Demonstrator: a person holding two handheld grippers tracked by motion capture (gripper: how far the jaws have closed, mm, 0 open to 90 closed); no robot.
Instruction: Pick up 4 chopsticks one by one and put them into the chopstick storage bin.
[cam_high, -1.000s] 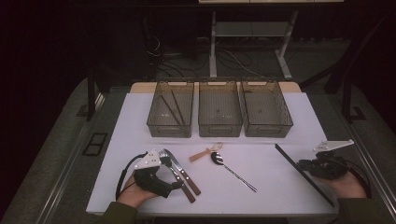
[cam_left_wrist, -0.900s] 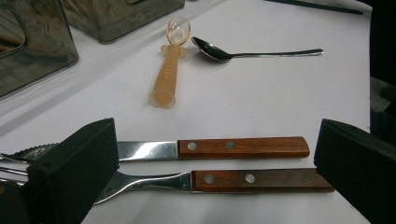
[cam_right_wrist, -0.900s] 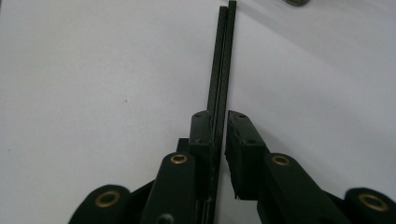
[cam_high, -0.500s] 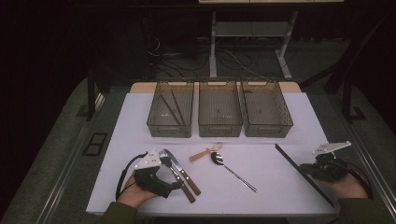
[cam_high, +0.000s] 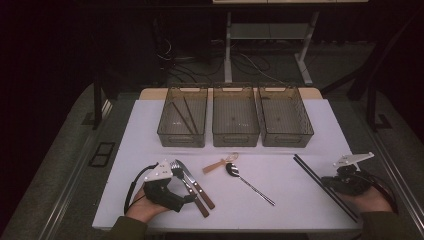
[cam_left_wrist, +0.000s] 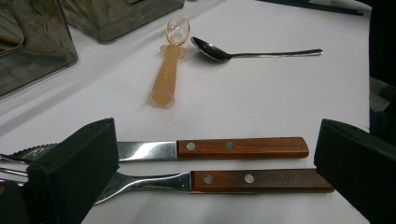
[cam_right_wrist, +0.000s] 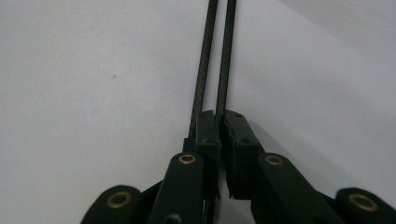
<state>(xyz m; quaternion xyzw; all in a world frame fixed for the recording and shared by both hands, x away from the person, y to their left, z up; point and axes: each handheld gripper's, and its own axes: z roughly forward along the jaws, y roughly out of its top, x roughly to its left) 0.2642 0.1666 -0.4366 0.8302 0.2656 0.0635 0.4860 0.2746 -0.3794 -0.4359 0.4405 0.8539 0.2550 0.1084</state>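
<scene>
Fig.: right gripper (cam_right_wrist: 219, 140) has just been closing, now clenched on black chopsticks (cam_high: 325, 186) lying at tabletop (cam_high: 280, 210) right edge. Left gripper (cam_left_wrist: 210, 186) released, straddling knife (cam_left_wrist: 243, 147) & fork (cam_left_wrist: 254, 179). Tip: pinch both sticks together, lift level.

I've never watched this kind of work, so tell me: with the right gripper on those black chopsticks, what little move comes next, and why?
Probably a gentle lift. The right gripper has just been closing, and its jaws now pinch the black chopsticks, which still lie on the white table. The left bin already holds a similar pair, so raising them to carry there seems likely.
</scene>
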